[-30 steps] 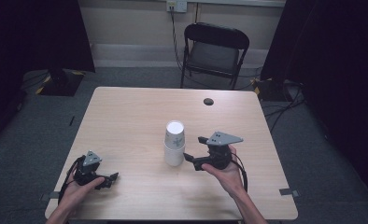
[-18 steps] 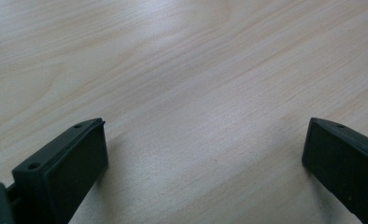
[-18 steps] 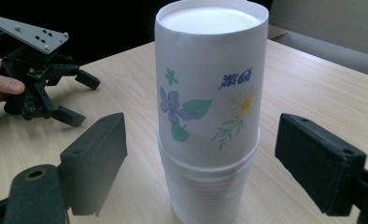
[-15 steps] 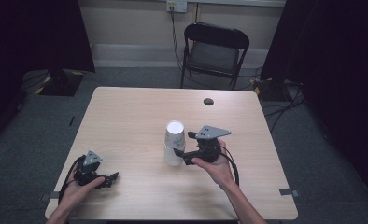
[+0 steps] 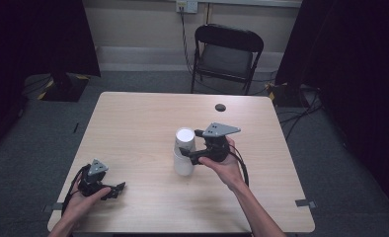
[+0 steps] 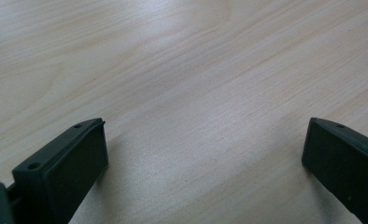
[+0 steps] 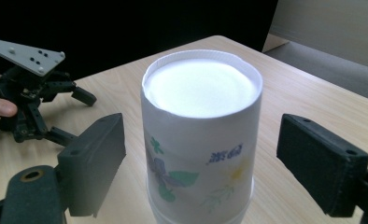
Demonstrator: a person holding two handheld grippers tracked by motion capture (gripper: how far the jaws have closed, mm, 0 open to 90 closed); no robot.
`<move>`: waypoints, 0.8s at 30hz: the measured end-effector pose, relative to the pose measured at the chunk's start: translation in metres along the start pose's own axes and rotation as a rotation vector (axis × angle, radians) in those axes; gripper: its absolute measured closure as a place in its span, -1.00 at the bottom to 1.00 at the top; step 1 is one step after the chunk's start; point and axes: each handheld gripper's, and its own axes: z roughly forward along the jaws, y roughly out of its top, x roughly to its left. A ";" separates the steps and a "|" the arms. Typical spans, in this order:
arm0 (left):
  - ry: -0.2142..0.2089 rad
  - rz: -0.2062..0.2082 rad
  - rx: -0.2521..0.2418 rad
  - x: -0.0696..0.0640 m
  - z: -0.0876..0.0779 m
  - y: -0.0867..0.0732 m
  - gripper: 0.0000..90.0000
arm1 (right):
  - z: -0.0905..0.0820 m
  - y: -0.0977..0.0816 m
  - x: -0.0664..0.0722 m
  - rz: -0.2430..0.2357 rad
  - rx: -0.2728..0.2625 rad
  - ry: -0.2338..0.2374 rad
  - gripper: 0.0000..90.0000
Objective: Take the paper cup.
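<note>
A white paper cup with a flower print stands upside down in the middle of the wooden table. The rim of a second cup peeks out beneath it. In the right gripper view the cup sits between my jaws with a gap on each side. My right gripper is open around its upper part. My left gripper rests open on the table at the front left, with bare wood between its jaws. The right gripper view also shows that left gripper beyond the cup.
A small dark round disc lies near the table's far edge. A black folding chair stands behind the table. Cables run over the floor at the right.
My right gripper has moved left toward the cup, and its open jaws now stand on either side of it. The left gripper and the cup have stayed put.
</note>
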 end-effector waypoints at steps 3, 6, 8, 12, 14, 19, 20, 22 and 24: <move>0.002 -0.004 -0.002 0.000 0.000 0.000 -1.00 | 0.006 -0.001 0.000 -0.008 0.013 0.007 -0.60; 0.002 -0.004 -0.002 0.000 0.000 0.000 -1.00 | 0.012 -0.002 -0.001 -0.001 0.015 0.020 -0.57; 0.002 -0.004 -0.002 0.000 0.000 0.000 -1.00 | 0.016 -0.003 -0.001 -0.004 0.017 0.022 -0.50; 0.002 -0.004 -0.002 0.000 0.000 0.000 -1.00 | 0.019 -0.004 -0.001 -0.011 0.014 0.018 -0.45; 0.003 -0.005 -0.003 0.000 0.000 0.000 -1.00 | 0.020 -0.006 -0.002 -0.003 0.010 0.017 -0.44; 0.003 0.002 0.003 0.000 0.000 0.000 -1.00 | 0.021 -0.007 -0.003 0.000 0.013 0.016 -0.41; 0.004 -0.006 -0.003 -0.001 0.000 0.000 -1.00 | 0.021 -0.007 -0.004 0.002 0.014 0.017 -0.40; 0.003 0.002 0.003 0.000 0.000 0.000 -1.00 | 0.021 -0.007 -0.004 0.004 0.014 0.020 -0.39; 0.003 -0.003 -0.001 0.000 0.000 0.000 -1.00 | 0.021 -0.007 -0.004 0.003 0.013 0.019 -0.39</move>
